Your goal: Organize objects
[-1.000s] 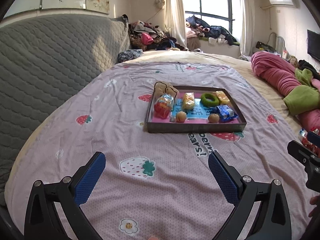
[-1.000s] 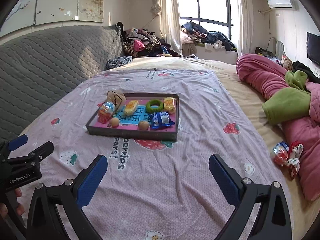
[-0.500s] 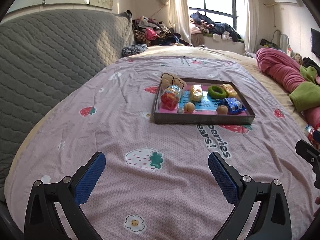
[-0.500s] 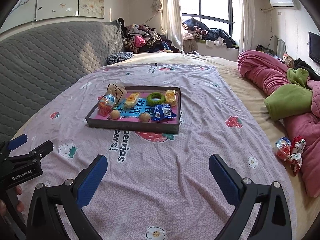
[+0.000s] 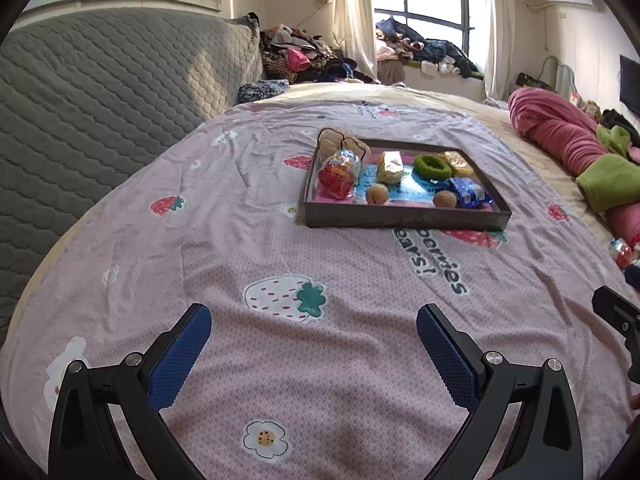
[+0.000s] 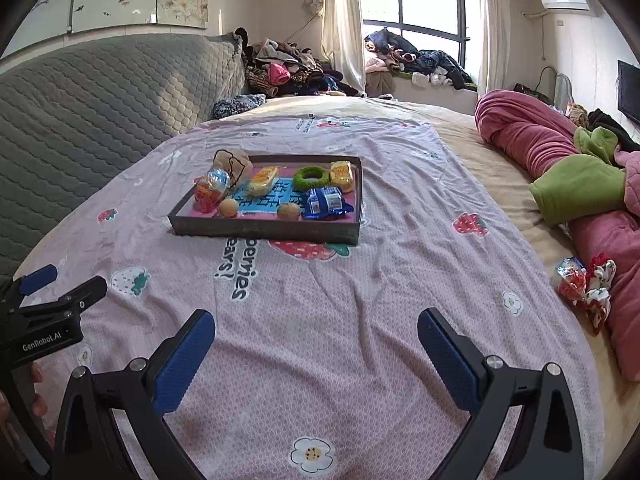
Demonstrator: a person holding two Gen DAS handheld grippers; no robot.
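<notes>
A dark tray sits on the pink strawberry bedspread ahead of both grippers. It holds a red-and-silver snack bag, yellow packets, a green ring, a blue packet and two walnuts. My left gripper is open and empty, well short of the tray. My right gripper is open and empty too. A red-and-white snack wrapper lies on the bed to the right.
A grey quilted headboard rises on the left. A rolled pink blanket with a green cloth lies along the right. Piled clothes sit by the window beyond the bed. The left gripper shows in the right wrist view.
Both grippers have pulled back from the tray and the views have shifted slightly; the tray looks a little farther. Both stay open and empty.
</notes>
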